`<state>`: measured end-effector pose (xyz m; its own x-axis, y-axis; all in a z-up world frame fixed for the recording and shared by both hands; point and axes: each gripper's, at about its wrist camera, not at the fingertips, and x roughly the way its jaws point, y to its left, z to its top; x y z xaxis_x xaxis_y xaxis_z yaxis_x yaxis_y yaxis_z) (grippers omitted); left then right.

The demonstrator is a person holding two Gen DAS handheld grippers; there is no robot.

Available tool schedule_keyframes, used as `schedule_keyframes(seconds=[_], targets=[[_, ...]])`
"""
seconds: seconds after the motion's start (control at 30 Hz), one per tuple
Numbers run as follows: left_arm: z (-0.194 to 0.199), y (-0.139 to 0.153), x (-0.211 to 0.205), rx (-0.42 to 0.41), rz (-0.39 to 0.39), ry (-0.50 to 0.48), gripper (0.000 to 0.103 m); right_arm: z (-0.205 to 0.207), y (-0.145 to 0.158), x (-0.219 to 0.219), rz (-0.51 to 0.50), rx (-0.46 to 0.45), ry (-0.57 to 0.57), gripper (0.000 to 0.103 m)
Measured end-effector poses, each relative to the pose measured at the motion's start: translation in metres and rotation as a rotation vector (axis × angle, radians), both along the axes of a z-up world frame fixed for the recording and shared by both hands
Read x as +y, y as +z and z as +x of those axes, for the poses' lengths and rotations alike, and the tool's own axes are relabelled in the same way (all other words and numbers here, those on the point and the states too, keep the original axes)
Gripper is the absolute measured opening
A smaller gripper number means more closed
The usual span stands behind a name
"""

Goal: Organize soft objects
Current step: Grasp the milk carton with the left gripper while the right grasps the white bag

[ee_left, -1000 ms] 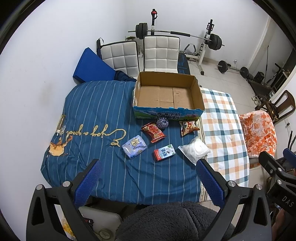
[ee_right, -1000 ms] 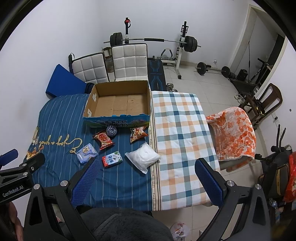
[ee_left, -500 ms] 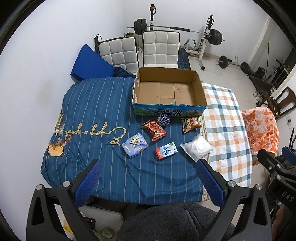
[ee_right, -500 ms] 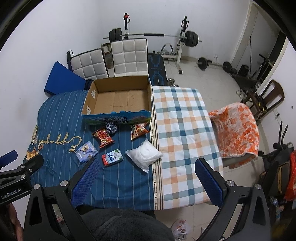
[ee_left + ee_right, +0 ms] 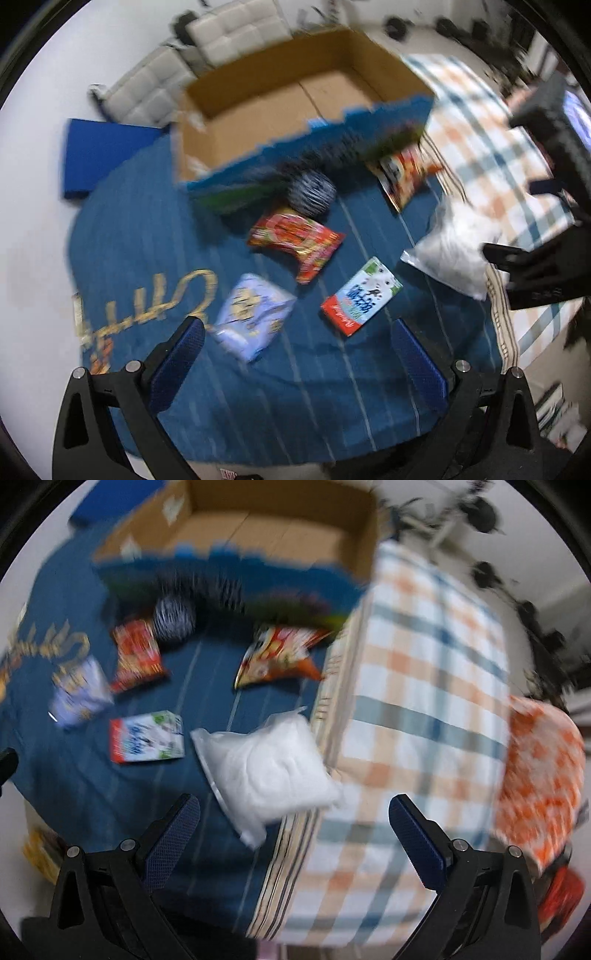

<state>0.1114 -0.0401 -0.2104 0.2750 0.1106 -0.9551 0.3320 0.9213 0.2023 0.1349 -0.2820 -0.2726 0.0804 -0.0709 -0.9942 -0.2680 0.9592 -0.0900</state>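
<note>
Several soft packs lie on a blue striped cover in front of an empty cardboard box. My left gripper is open and empty, hovering over a pale blue pack and a red-and-white pack. A red snack bag, a striped ball and an orange snack bag lie nearer the box. My right gripper is open and empty, just above a white plastic bag, which also shows in the left wrist view. Both views are motion-blurred.
A checked cloth covers the surface right of the blue cover. An orange patterned cushion sits further right. White padded chairs and a blue mat stand behind the box. The right gripper's body shows at the left view's right edge.
Both grippers have dropped quickly from high above towards the packs, which now fill the views. The right gripper has closed in on the white bag. Both stay open.
</note>
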Motion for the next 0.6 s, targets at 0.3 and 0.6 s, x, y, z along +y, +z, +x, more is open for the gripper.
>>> schedule_keyframes(seconds=[0.3,0.6], targets=[[0.034,-0.104,-0.028,0.167,-0.027,-0.178,0.103,0.024,-0.119,0.024,0.037,0.231,0.157,0.103],[0.048,-0.150,-0.048,0.297,-0.091,-0.301,0.101,0.020,-0.143,0.000,0.119,0.270,-0.004,0.090]])
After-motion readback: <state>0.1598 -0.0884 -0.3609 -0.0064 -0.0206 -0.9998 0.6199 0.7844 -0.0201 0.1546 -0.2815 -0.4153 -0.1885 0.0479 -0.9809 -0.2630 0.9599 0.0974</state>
